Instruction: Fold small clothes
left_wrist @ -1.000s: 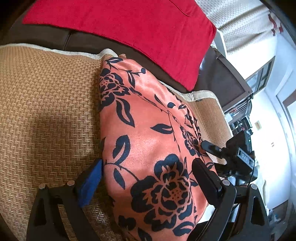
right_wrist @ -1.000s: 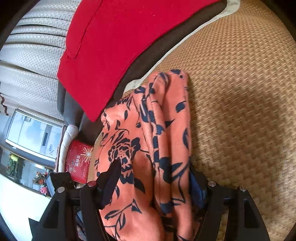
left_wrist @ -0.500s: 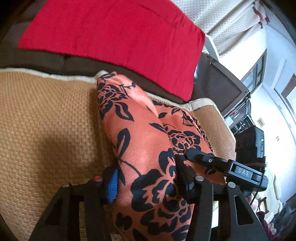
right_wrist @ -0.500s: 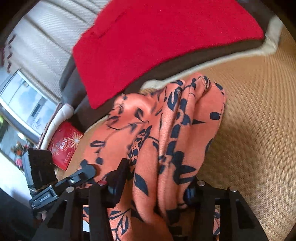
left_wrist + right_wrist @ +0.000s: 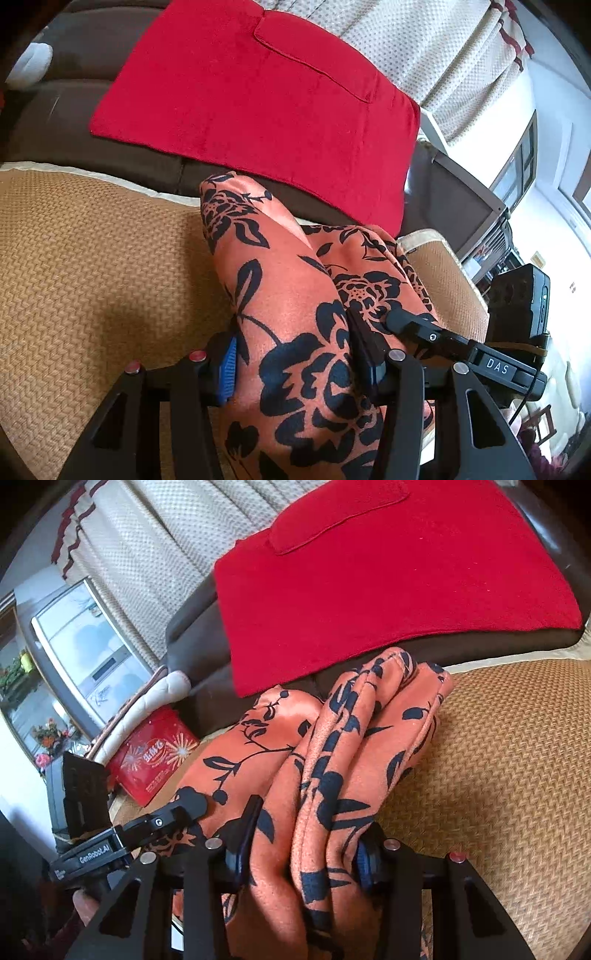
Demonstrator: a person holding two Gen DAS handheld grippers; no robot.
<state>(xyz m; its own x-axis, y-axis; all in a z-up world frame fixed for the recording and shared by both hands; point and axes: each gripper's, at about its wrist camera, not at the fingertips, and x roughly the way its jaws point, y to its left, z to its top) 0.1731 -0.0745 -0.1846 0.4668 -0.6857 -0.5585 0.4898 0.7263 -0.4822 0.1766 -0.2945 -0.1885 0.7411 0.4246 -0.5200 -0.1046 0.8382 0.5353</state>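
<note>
A bunched orange floral garment (image 5: 332,775) is clamped in the right claw (image 5: 306,853), whose jaws have just been closing. It is held above a woven tan mat (image 5: 509,760). A red cloth (image 5: 388,602) is draped behind, and the left claw (image 5: 177,812) is seen at the garment's left.

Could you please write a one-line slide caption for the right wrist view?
Right gripper clamps the bunched orange floral garment above the woven mat.

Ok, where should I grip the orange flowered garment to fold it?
Keep both near ends. The left gripper and right gripper already pinch the bunched orange flowered garment from the near side; its far end trails toward the red cloth.
</note>
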